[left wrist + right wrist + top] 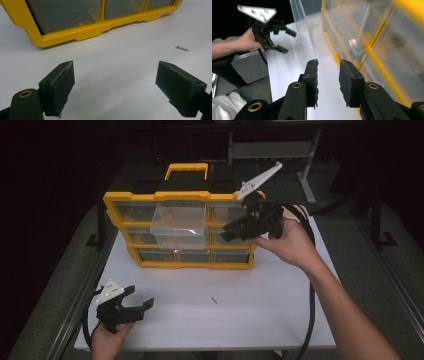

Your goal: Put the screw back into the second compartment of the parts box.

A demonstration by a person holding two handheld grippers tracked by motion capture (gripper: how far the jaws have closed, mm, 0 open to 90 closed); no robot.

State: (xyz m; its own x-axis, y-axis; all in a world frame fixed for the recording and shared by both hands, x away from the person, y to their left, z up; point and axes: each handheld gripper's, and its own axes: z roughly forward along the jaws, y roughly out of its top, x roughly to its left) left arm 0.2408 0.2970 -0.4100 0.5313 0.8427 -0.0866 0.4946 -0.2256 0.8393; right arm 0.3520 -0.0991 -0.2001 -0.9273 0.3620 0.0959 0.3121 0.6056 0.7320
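Both tongs stood empty. Largest on the white tabletop [210,320] was the yellow plastic organiser case [180,265] with its black body and yellow carry handle, set upright so its clear drawers faced the person. One clear plastic drawer [180,222] in the middle column stuck out toward the person, well proud of its neighbours, which judging by its place was the thing being worked on.

Right gripper [227,231], held at the case's right front and turned sideways toward that drawer, had its jaws only partly apart with nothing between them; in the right gripper view its pads [312,80] pointed along the case's clear front, apparently lining up to take or push the drawer's wall.

Left gripper [145,306] rested low near the table's front left corner, jaws spread wide and gripping nothing, seemingly parked out of the way.

Smallest was a single small metal screw [182,48], lying loose on the bare table between the case and the person.
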